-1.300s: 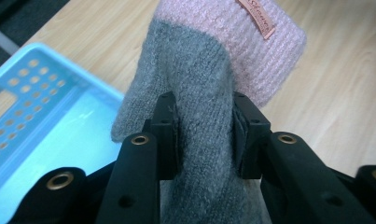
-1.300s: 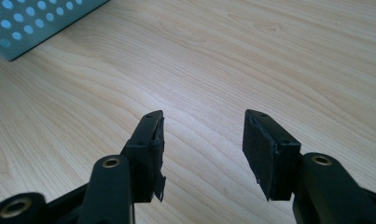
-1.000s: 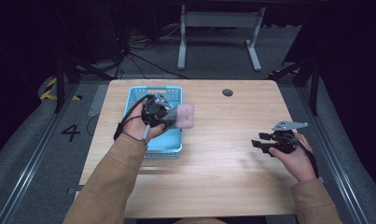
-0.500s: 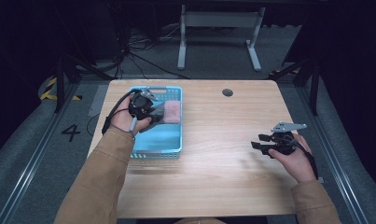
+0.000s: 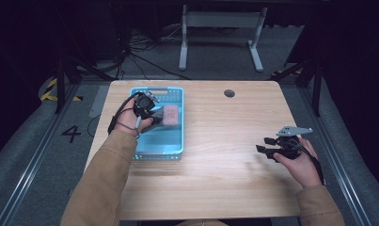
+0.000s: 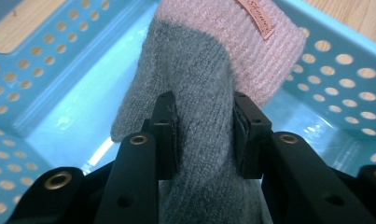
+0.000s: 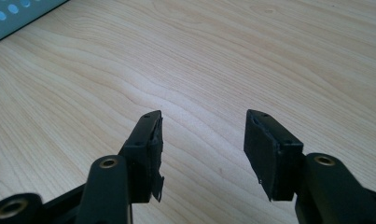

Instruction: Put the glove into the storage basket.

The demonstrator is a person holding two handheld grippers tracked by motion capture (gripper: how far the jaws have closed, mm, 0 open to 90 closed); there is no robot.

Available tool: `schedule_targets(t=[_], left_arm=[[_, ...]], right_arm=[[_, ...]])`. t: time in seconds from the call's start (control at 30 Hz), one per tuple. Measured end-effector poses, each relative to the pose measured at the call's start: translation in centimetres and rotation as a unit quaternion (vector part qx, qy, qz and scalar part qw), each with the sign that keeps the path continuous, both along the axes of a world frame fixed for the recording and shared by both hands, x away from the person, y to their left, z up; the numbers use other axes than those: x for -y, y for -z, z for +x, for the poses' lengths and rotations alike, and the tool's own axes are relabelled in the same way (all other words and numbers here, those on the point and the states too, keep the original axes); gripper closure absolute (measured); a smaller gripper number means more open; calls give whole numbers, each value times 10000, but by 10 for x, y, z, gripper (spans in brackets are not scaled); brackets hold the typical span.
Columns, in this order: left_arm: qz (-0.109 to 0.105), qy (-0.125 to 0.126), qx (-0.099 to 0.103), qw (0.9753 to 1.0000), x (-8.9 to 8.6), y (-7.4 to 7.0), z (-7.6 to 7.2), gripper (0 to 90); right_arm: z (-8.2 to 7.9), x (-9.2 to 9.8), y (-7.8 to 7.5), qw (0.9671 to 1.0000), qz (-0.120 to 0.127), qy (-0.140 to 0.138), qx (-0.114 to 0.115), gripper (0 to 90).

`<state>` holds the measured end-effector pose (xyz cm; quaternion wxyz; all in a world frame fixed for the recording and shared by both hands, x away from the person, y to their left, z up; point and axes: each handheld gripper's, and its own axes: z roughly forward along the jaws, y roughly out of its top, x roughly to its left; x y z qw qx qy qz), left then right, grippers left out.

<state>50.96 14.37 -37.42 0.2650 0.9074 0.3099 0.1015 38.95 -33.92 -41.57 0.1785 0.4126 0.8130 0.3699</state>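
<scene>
The left gripper (image 6: 202, 126) has its jaws clamped on the grey part of a knitted mitten (image 6: 209, 88), grey in the body with a pink ribbed cuff that carries a small label. In the high view the mitten (image 5: 167, 114) hangs over the upper half of the blue perforated basket (image 5: 175, 149), which sits at about ten o'clock on the worktop (image 5: 225, 188), and the left gripper (image 5: 145, 106) comes at it from the nine o'clock side. In the left gripper view the cuff points away from the camera toward the far basket wall, and whether its end rests on the basket floor cannot be told.

The step in hand looks like moving the mitten into or out of the basket; which of the two cannot be read from this moment. Either way, the wool is soft and will slip or stretch, so the grip is best kept firm and the hand moved slowly and level. The dangling cuff should pass clear of the basket rim rather than drag across the holes, where knit could snag.

The right gripper (image 5: 276, 147) waits at about four o'clock on the worktop, well apart from the basket, its jaws spread and holding nothing above bare wood (image 7: 199, 70).
</scene>
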Motion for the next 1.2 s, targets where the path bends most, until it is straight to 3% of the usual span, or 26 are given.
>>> schedule_targets(t=[0.27, 0.5, 0.77, 1.2], left_arm=[[158, -24, -213, 9996, 5, 18, 13, 664], [282, 82, -534, 9981, 8, 35, 23, 658], [321, 123, -542, 9979, 15, 39, 25, 651], [403, -15, -565, 9976, 19, 45, 26, 632]], right_arm=[[-7, 4, 1, 10000, -51, 73, -25, 481], [-11, 7, 3, 9999, -75, 123, -35, 477], [-11, 6, 4, 9998, -123, 126, -56, 473], [-8, 2, 4, 9999, -131, 80, -39, 470]])
